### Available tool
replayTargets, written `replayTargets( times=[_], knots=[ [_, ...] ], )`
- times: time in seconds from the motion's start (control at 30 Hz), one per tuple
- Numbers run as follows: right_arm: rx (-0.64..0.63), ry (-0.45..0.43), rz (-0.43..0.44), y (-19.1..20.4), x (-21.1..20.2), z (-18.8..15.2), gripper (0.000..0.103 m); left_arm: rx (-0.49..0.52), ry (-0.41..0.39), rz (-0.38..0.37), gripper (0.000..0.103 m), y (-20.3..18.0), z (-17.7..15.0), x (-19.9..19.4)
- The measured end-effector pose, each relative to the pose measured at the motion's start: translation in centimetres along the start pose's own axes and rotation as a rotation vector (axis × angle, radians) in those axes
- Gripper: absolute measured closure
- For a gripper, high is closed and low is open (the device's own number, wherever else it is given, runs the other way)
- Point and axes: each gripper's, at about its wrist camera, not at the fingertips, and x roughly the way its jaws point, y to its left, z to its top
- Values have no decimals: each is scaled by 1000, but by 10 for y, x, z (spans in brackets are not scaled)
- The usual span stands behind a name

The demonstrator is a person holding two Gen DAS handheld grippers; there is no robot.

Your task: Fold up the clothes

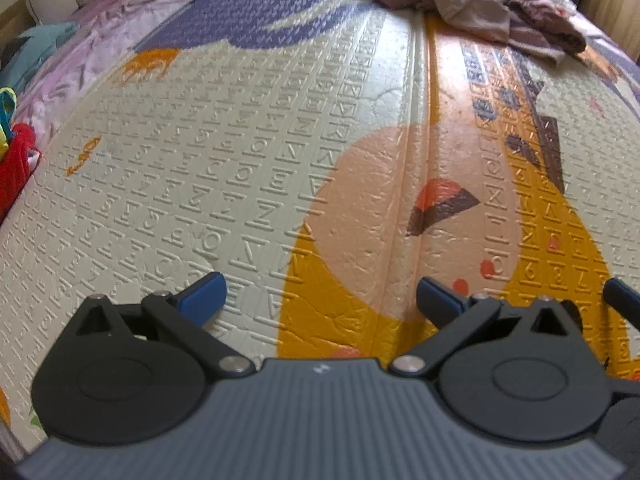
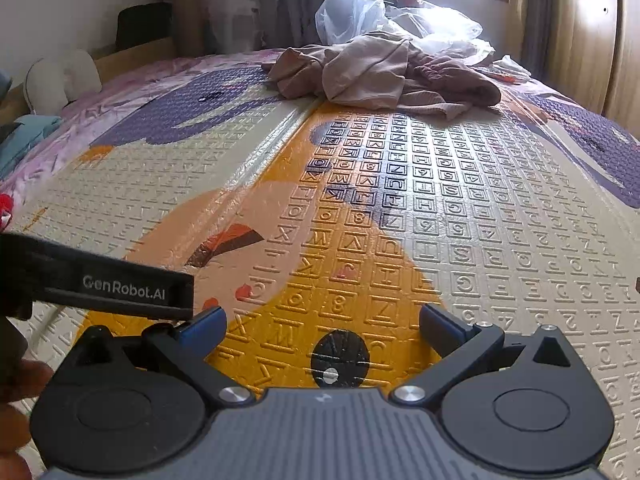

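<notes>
A bed carries a foam play mat embossed with letters and numbers. At the mat's far end lies a crumpled heap of beige and mauve clothes, with clear plastic bags just behind the heap.

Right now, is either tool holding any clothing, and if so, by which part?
Nothing is held. The left tool and right tool are both open over the play mat; the heap of clothes lies untouched at the far end.

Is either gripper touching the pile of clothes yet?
Apart. In the right wrist view the right gripper is open over bare mat, with the pile of clothes far beyond. The left wrist view shows the left gripper equally clear.
</notes>
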Motion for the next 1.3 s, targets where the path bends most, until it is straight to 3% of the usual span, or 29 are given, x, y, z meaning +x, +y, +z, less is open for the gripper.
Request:
replayTargets(
  times=[0.3,0.53,0.63,0.87,1.03,1.1,1.17,1.3],
  knots=[
    [-37,-4,-24,1,-6,3,1,-10,-50,-23,0,3,-4,-4],
    [-22,-77,-17,-19,-27,22,1,-62,-124,-149,0,8,17,-33],
    [2,-122,-68,-38,-37,32,1,-17,-170,-195,0,-12,33,-57],
    [69,-177,-171,-85,-49,46,0,55,-269,-399,0,-75,60,-125],
    [45,-190,-202,-97,-53,44,1,126,-334,-514,0,-104,60,-177],
    [49,-187,-175,-99,-55,43,1,151,-359,-522,0,-97,52,-190],
    [47,-186,-152,-100,-57,41,1,132,-357,-481,0,-79,45,-187],
    [41,-177,-113,-100,-61,38,1,67,-322,-351,0,-36,38,-159]
  ],
)
